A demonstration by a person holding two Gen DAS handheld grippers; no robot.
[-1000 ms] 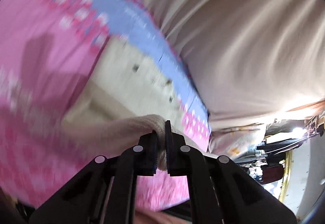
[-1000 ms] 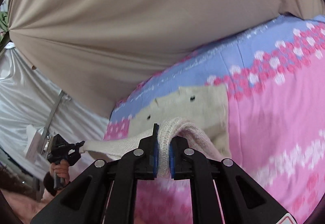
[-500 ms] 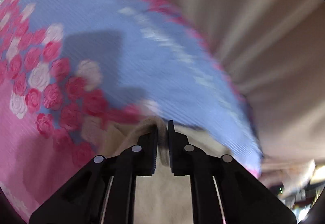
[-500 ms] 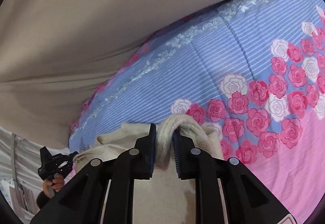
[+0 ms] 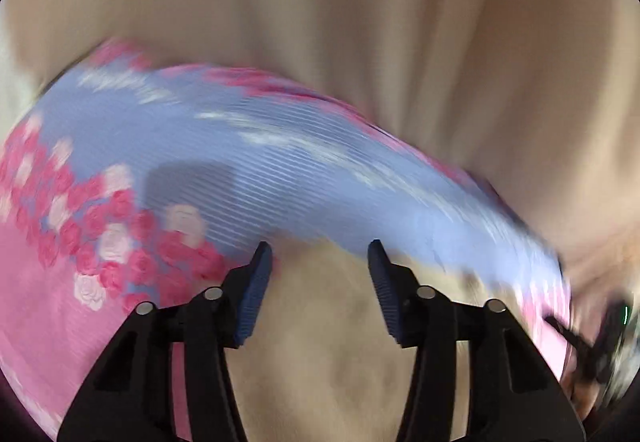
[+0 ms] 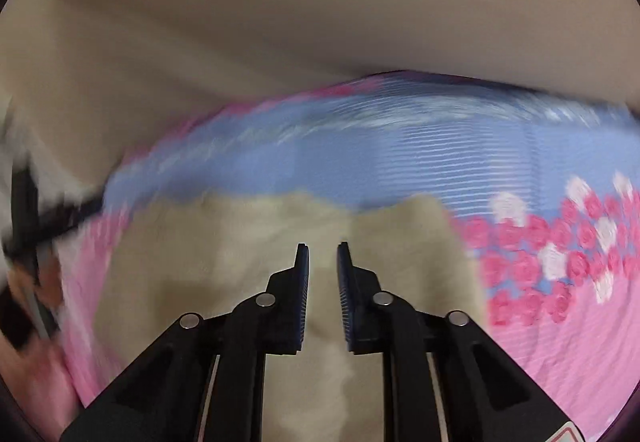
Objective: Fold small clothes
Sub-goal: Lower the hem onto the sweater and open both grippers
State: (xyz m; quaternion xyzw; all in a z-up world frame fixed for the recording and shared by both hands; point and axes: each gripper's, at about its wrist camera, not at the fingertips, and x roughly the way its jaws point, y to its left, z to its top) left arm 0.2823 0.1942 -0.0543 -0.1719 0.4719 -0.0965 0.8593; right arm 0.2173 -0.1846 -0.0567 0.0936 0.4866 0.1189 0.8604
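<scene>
Through the left wrist camera we see the left gripper (image 5: pixel 320 258) with its fingers (image 5: pixel 252 294) standing well apart, having just been opening, and nothing pinched between them; the cream garment (image 5: pixel 320 342) lies below the gap, on the flowered bedsheet (image 5: pixel 280 181). Motion blur smears the sheet's blue stripes and pink roses, and we cannot make out the garment's edges, its lower part hidden behind the fingers. Beige cloth (image 5: pixel 360 21) fills the view beyond the sheet, and dark blurred shapes past the sheet's right edge are unreadable. Through the right wrist camera the right gripper (image 6: pixel 322 262) shows its fingers (image 6: pixel 302 282) with a narrow gap, having just narrowed, their pads not pressing the cream garment (image 6: pixel 240 262), which lies spread on the flowered bedsheet (image 6: pixel 440 161). Off the sheet's left edge, a black shape is too blurred to identify.
</scene>
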